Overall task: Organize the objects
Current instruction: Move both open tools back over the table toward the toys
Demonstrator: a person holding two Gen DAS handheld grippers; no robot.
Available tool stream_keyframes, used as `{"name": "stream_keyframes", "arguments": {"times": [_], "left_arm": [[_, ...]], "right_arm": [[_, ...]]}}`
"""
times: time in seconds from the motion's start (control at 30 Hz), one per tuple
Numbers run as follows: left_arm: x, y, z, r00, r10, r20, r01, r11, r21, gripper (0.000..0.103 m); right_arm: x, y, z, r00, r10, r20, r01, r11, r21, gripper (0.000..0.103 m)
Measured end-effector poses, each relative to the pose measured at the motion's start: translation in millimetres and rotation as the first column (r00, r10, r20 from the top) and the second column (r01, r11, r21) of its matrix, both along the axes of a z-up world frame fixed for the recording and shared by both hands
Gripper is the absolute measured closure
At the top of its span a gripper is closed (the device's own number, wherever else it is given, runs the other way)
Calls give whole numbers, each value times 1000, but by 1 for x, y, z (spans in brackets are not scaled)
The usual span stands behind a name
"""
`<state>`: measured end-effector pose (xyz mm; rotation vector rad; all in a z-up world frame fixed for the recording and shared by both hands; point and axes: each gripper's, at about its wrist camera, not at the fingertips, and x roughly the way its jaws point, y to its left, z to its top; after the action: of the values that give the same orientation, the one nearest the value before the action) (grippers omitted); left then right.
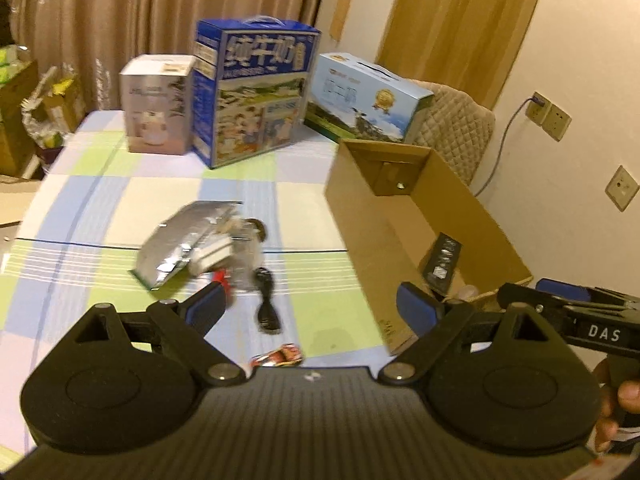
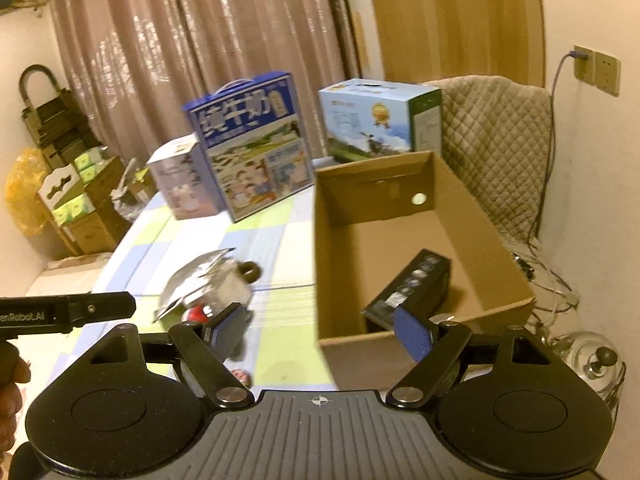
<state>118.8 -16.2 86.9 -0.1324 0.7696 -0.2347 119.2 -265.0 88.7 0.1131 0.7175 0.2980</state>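
Cardboard box (image 2: 424,240) on the checked tablecloth (image 1: 100,200) holds a black carton (image 2: 408,288); silver pouch (image 1: 180,240) and cable (image 1: 266,300) lie beside it. Left gripper (image 1: 316,308) and right gripper (image 2: 320,328) gape wide, empty.

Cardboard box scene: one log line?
left claw open, empty | right claw open, empty | black box in cardboard box | clutter on table
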Motion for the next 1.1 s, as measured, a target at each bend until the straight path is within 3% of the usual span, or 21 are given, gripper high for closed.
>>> {"name": "stream_keyframes", "arguments": {"times": [0.47, 1.1], "left_arm": [[-43, 99, -17, 992, 126, -6, -125, 991, 50, 13], [-40, 105, -41, 992, 118, -50, -116, 992, 51, 13]], "right_arm": [[-23, 57, -28, 995, 88, -51, -87, 996, 29, 24], [-36, 78, -54, 987, 120, -106, -117, 993, 26, 24]]}}
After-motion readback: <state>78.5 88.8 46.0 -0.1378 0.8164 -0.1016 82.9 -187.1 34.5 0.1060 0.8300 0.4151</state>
